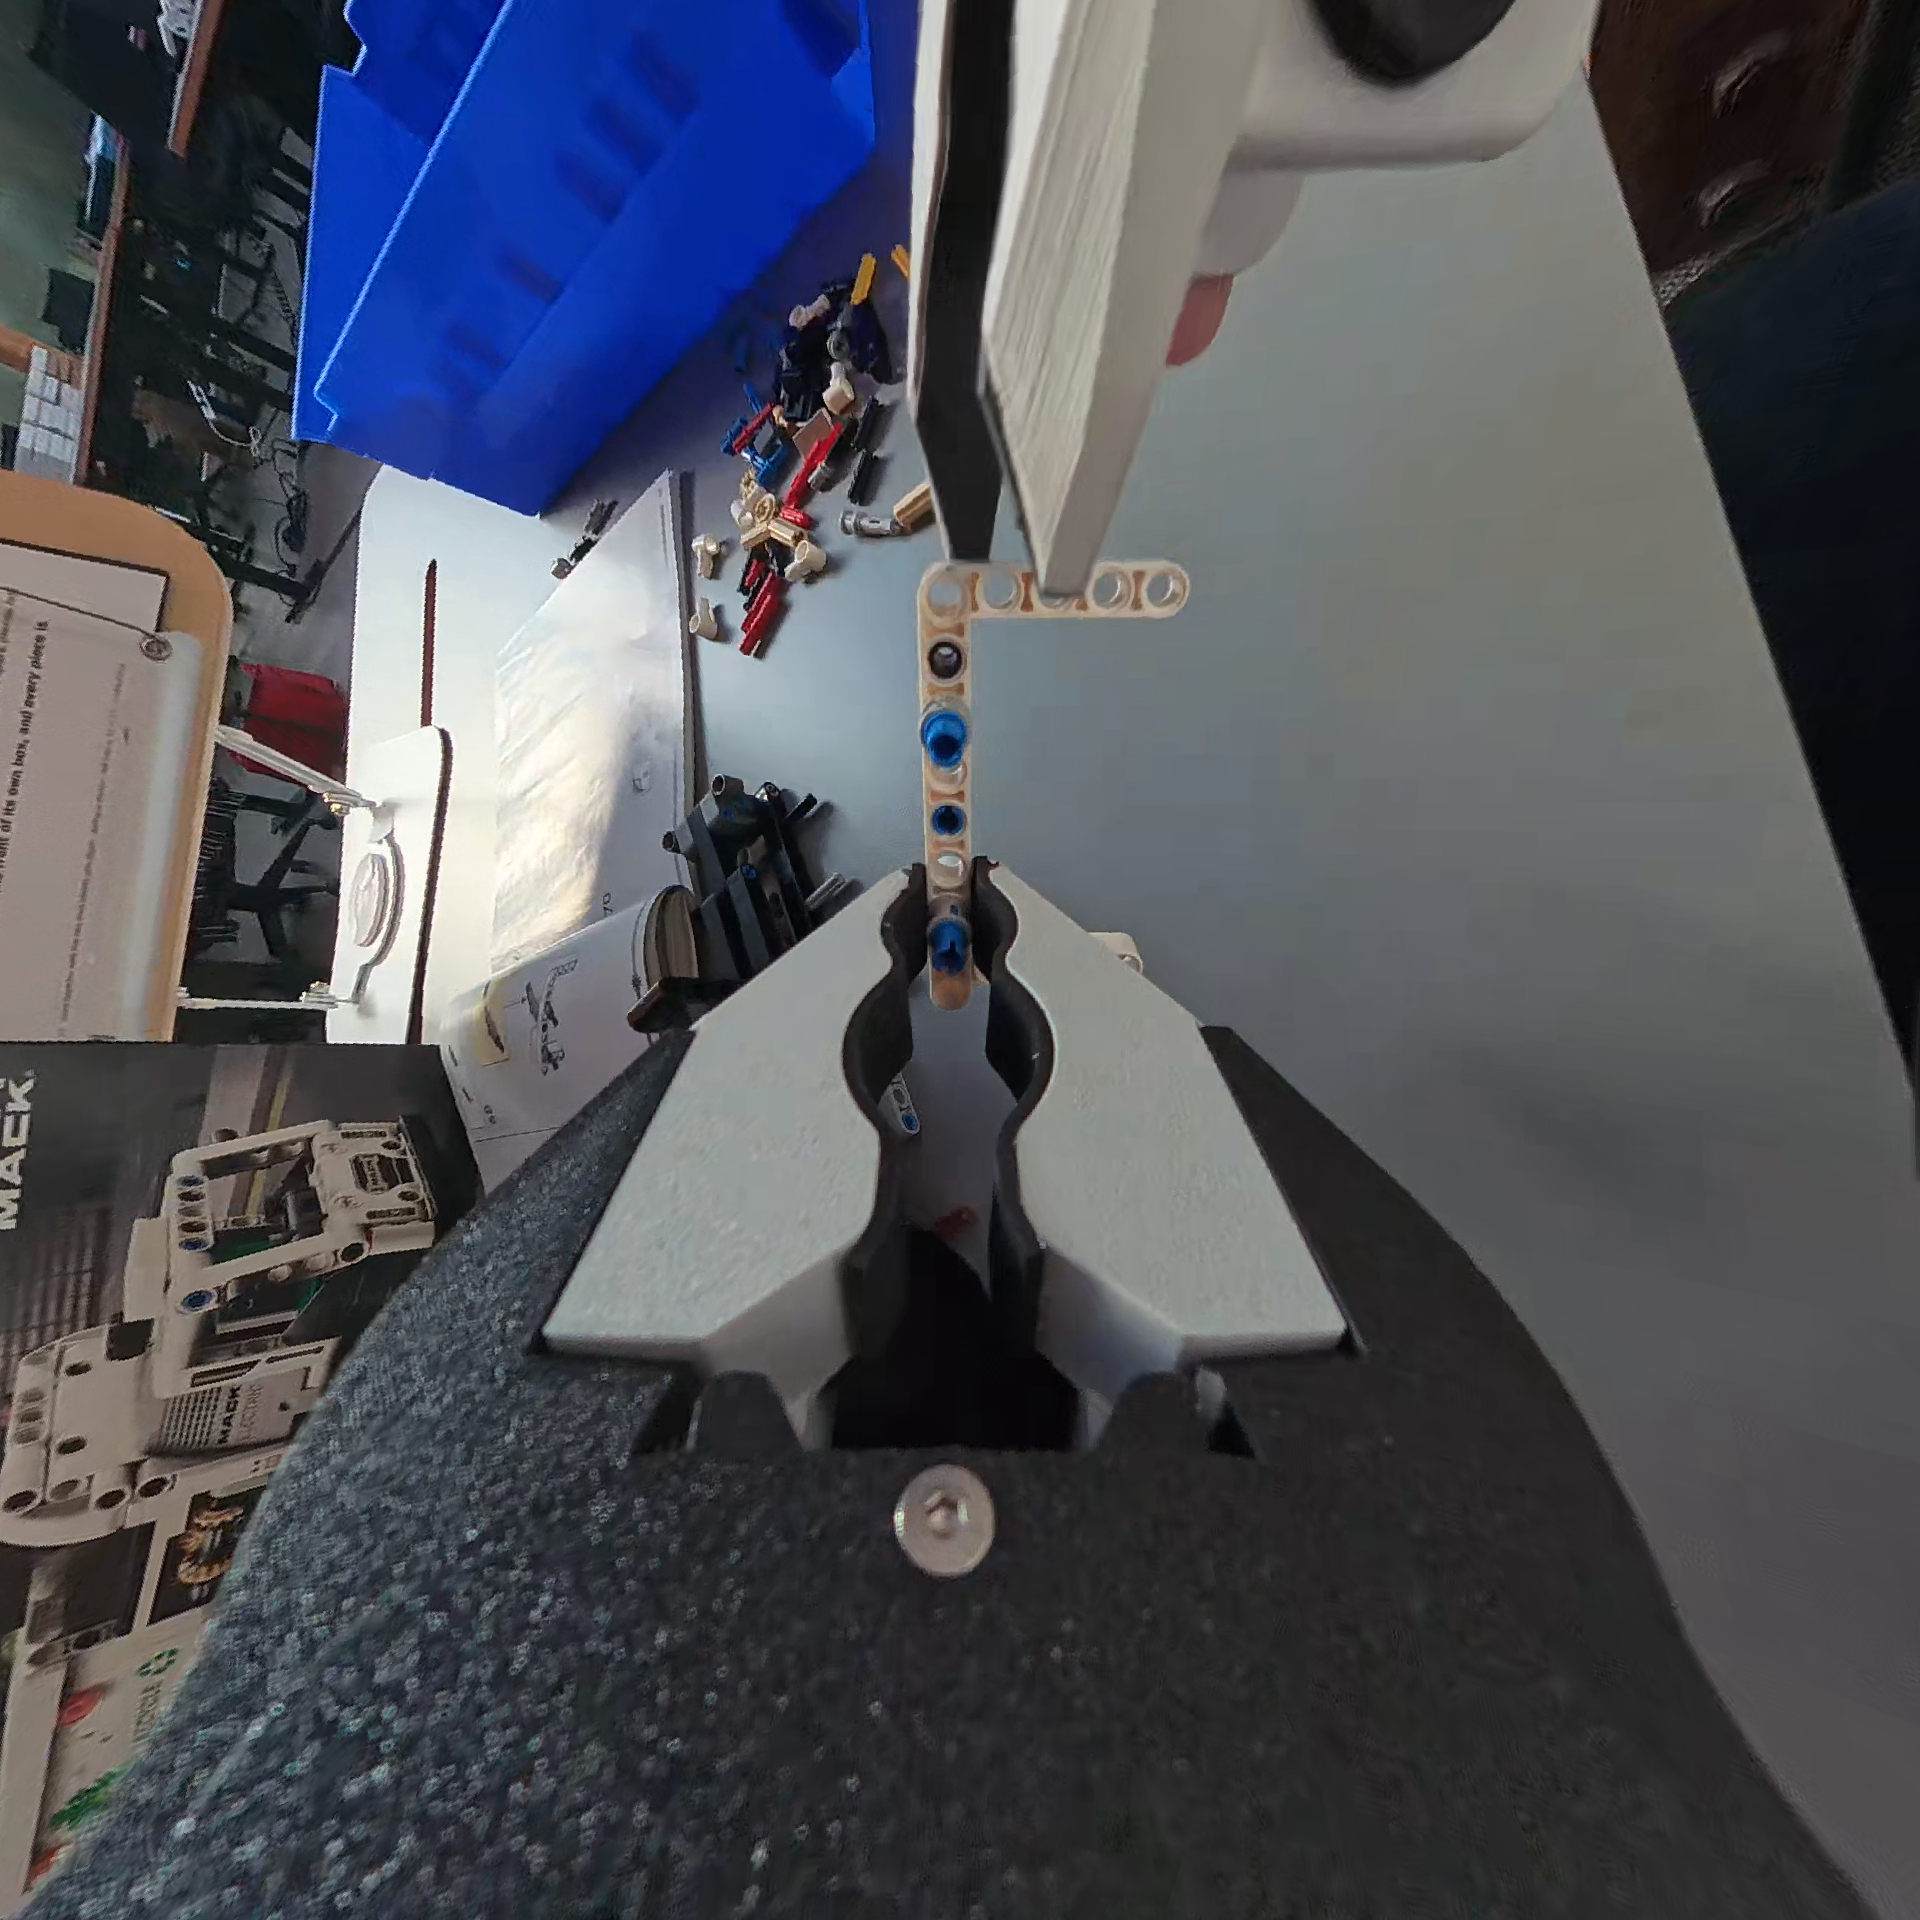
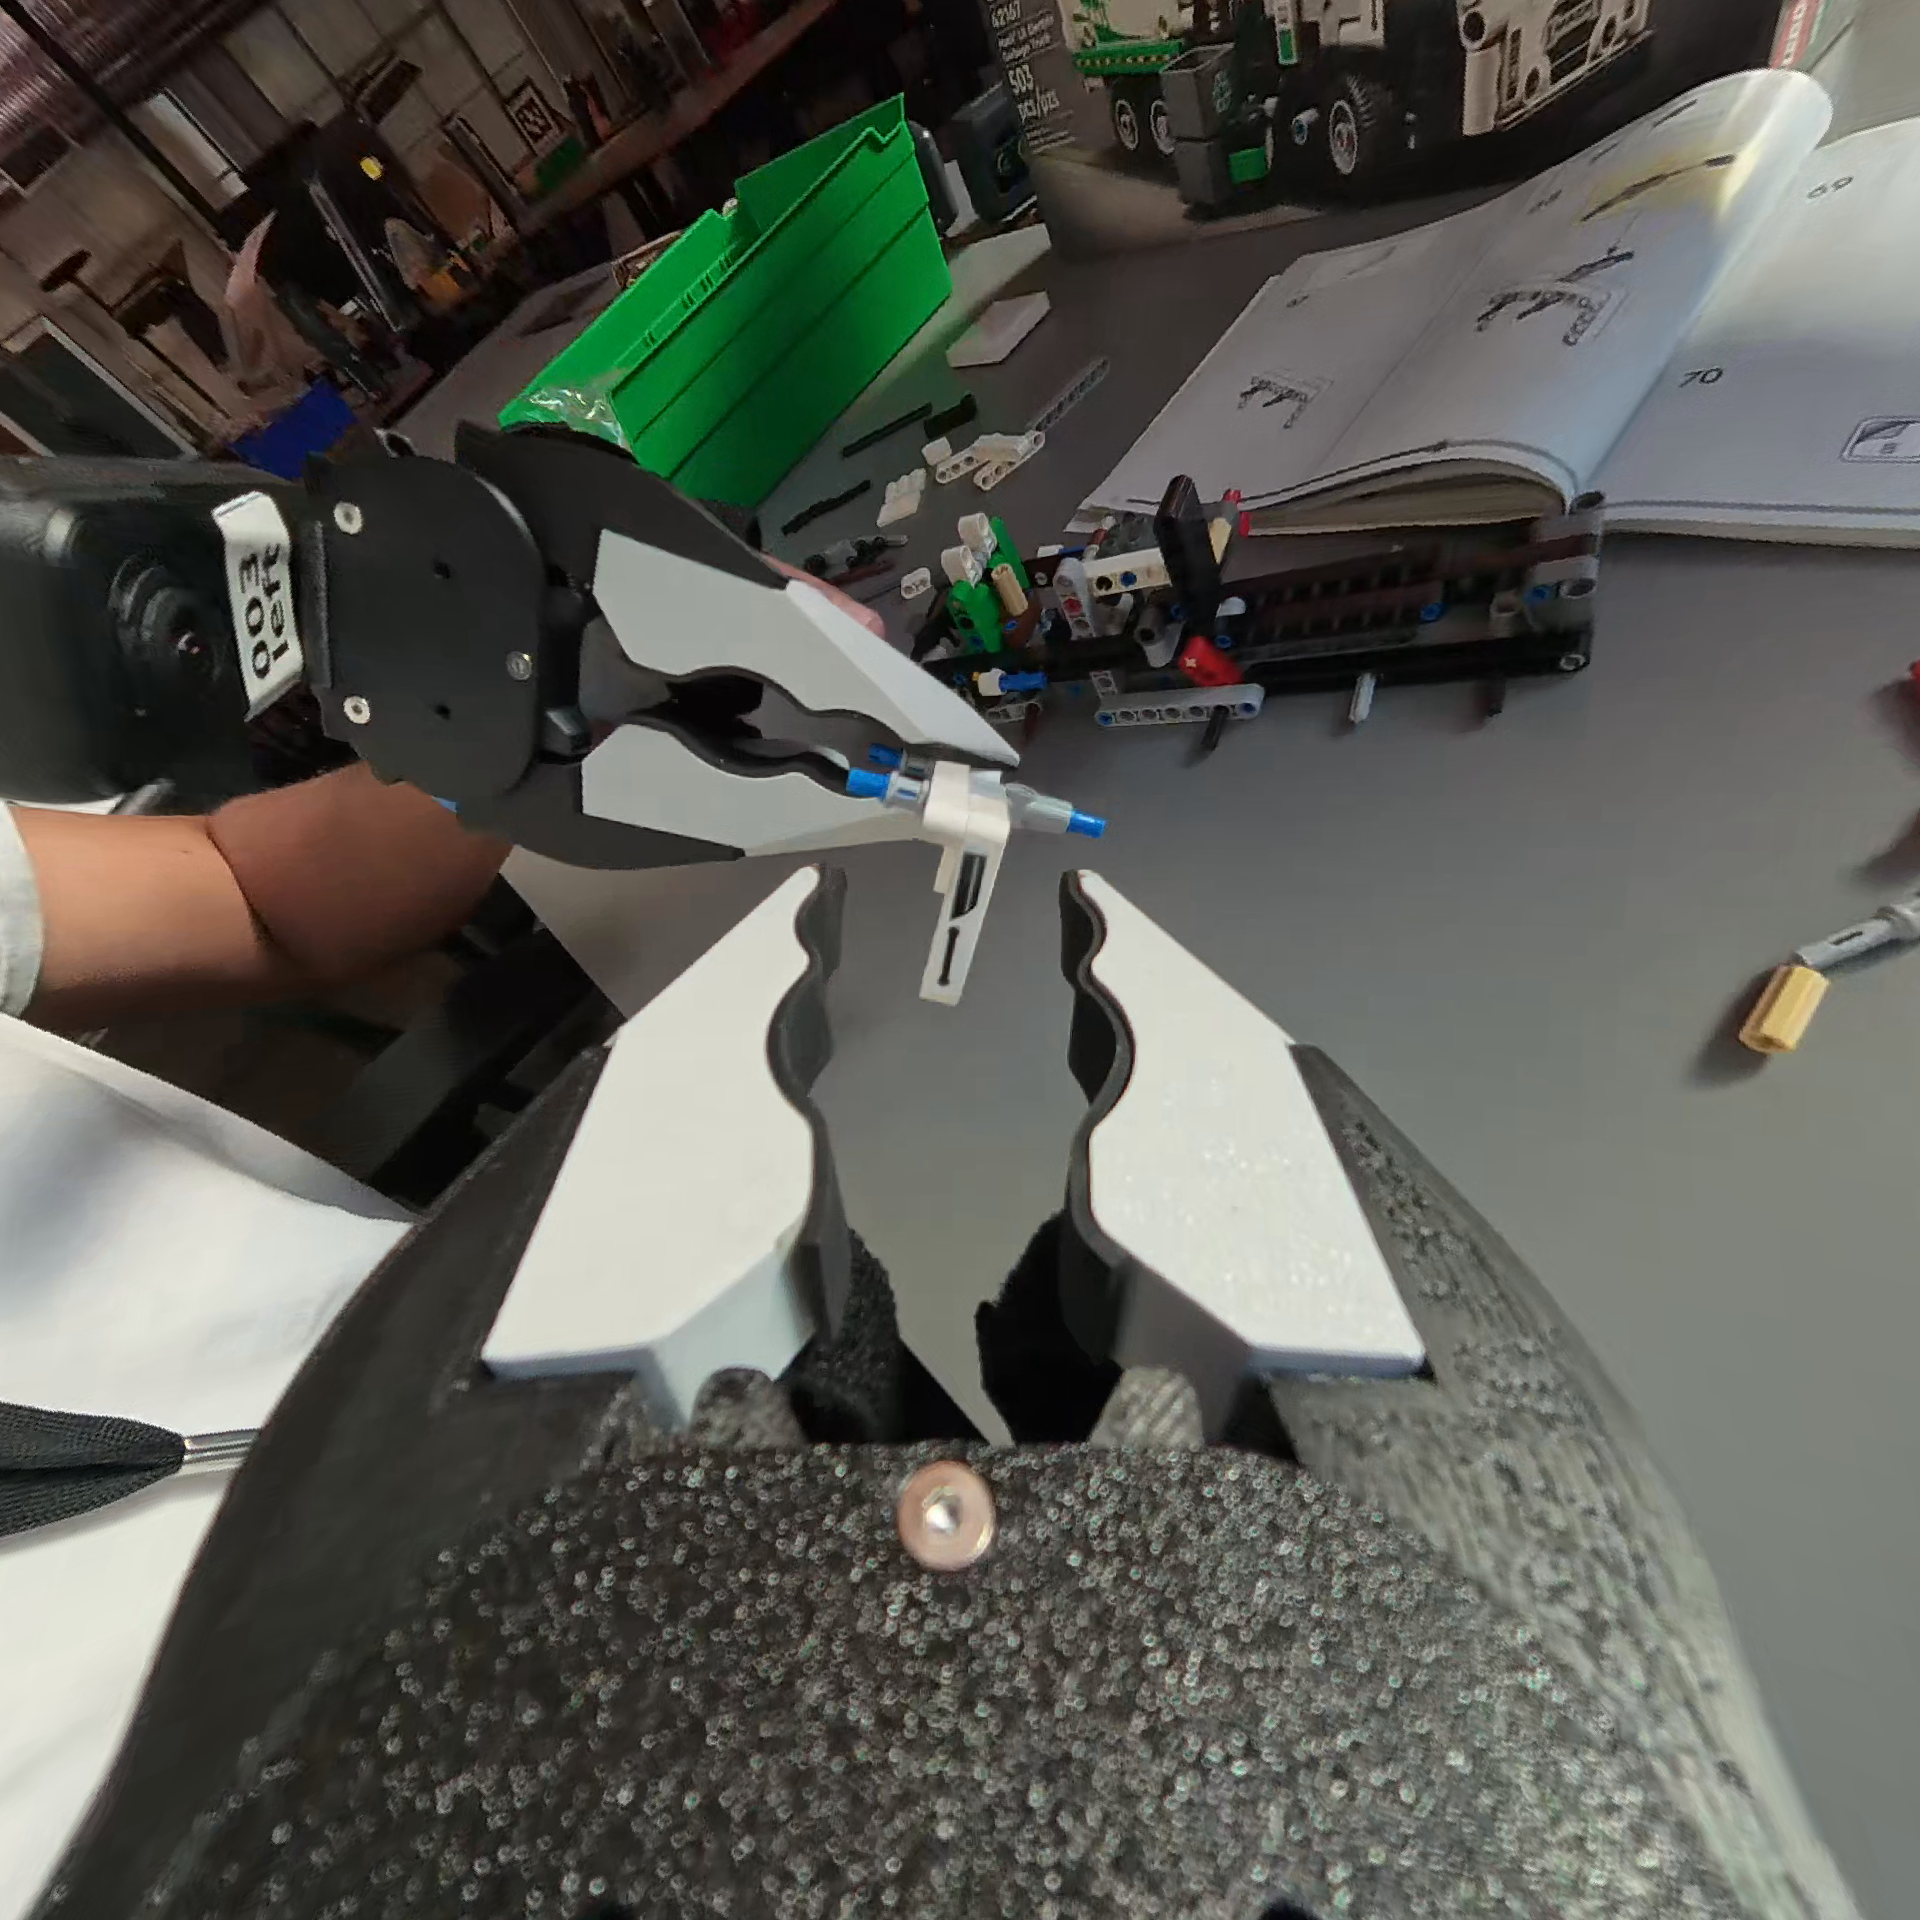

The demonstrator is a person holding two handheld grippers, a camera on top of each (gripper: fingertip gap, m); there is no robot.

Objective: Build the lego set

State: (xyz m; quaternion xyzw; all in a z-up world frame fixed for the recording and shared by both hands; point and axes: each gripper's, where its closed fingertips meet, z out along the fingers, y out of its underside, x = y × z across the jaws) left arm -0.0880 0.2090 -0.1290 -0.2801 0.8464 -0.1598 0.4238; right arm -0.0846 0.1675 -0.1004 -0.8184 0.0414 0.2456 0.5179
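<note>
Nearest to us, our right gripper [image 2: 951, 883] stands with its jaws apart and nothing between them, the tips just short of the short arm of the white L-shaped beam [image 2: 961, 914]. We judge it is held open there to take that arm, or to steady the piece while a pin is pressed home.

Just beyond, our left gripper [image 1: 951, 904] is clamped on the long arm of the beam, gripping it near its end so that the row of holes stays free. Blue pins [image 1: 945, 732] sit in several of those holes, and one pokes out past the corner in the right wrist view. The beam is held in the air above the grey table [image 1: 1403, 831], not resting on it, which leaves both faces reachable.

Farther off lies the part-built chassis [image 2: 1299, 623], long and dark, close against the open instruction booklet [image 2: 1507, 343], likely kept there so the page can be checked against the build. Loose pieces [image 1: 810, 457] are scattered near a blue bin [image 1: 582, 239]; a tan connector [image 2: 1782, 1003] lies apart on the right side. A green bin [image 2: 790, 312] and the set's box [image 2: 1351, 94] stand at the back

We judge the step in hand is fitting out this beam before it joins the chassis
</note>
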